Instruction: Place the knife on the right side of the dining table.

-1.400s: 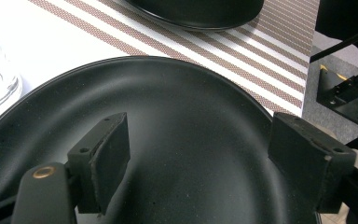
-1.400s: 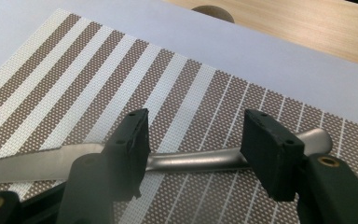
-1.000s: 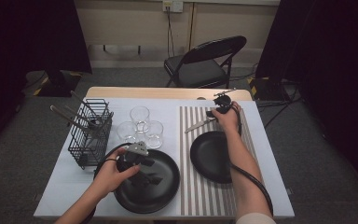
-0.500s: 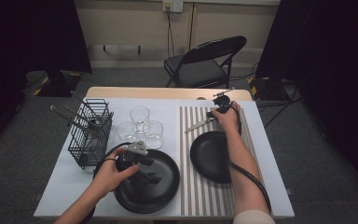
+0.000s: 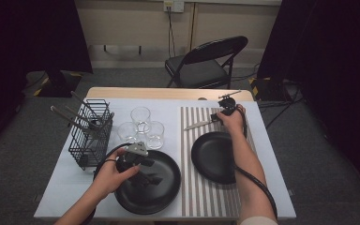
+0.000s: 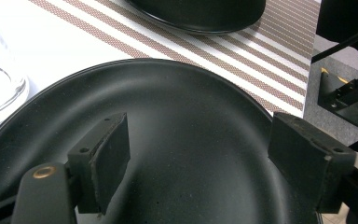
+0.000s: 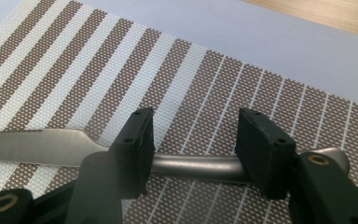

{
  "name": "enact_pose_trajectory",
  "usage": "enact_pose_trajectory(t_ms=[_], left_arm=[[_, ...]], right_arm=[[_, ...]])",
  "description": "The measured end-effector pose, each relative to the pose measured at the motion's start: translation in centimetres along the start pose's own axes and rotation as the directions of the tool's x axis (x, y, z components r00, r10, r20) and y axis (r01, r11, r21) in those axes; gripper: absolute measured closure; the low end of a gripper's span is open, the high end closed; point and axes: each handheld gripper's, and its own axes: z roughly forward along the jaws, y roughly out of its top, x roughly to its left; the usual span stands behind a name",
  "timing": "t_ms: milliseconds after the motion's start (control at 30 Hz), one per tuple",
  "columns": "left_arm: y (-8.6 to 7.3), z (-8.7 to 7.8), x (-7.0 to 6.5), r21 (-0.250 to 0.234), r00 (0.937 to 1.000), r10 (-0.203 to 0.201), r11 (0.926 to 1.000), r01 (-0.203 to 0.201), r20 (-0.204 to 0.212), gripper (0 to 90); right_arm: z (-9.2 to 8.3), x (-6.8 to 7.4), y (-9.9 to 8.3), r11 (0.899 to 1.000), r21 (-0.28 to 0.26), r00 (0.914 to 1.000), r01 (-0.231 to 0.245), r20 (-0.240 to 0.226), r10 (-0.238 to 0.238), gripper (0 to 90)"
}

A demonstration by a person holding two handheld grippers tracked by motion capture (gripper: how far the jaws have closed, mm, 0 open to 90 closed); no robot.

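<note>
The right gripper (image 7: 193, 144) sits low over the striped mat (image 7: 270, 98) near the far right corner of the bench (image 5: 122, 96). Its jaws straddle the knife (image 7: 51, 147) across the handle, half open, and have just been closing. The handle lies between the pads, but a gap shows on each side, so nothing is gripped yet. Taking the handle rather than the blade looks the safer hold. The knife lies flat on the mat, blade toward the glasses (image 5: 143, 126), just beyond the smaller black plate (image 5: 213, 157).

The left gripper (image 6: 198, 158) hovers wide open and empty over the large black plate (image 6: 182, 116) at the near edge, seemingly just waiting.

Room is tight to the left: the glasses stand close together, with the wire rack (image 5: 91, 133) beyond them holding other cutlery. The mat's far strip and the bench's far edge are free, so lifting straight up looks easiest.
</note>
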Motion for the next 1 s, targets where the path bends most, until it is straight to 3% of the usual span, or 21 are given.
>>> enact_pose_trajectory(t_ms=[33,167,467,500,867,900,1000], left_arm=[[0.1,-0.1,0.0,0.017,1.0000,0.006,0.9998,-0.006,-0.006,20.5],[0.0,0.0,0.0,0.009,1.0000,0.007,0.9999,-0.007,-0.004,20.5],[0.1,0.0,-0.2,0.022,1.0000,0.009,0.9997,-0.009,-0.003,20.5],[0.0,0.1,-0.2,0.006,1.0000,0.007,1.0000,-0.007,-0.001,20.5],[0.0,0.3,-0.3,0.006,1.0000,0.006,1.0000,-0.006,-0.006,20.7],[0.1,0.1,-0.3,0.027,0.9999,0.011,0.9996,-0.011,-0.009,20.7],[0.1,0.2,-0.4,0.010,1.0000,0.008,0.9999,-0.008,-0.004,20.7]], right_arm=[[-0.1,0.1,-0.1,1.000,0.005,1.0000,-0.008,-0.005,0.008,46.5],[-0.4,0.0,-0.4,1.000,0.003,0.9995,-0.031,-0.004,0.031,46.4],[-0.8,-0.7,-0.6,0.999,0.001,0.9991,-0.039,0.016,0.039,43.6],[-0.8,-0.8,-0.6,0.999,-0.003,0.9990,-0.041,0.017,0.041,43.7],[-1.4,-0.9,-1.5,0.996,-0.022,0.9963,-0.086,0.005,0.086,42.3],[-1.4,-0.9,-1.6,0.996,-0.024,0.9962,-0.087,0.002,0.087,42.1],[-1.6,-0.8,-1.7,0.996,-0.021,0.9961,-0.088,0.000,0.088,41.5]])
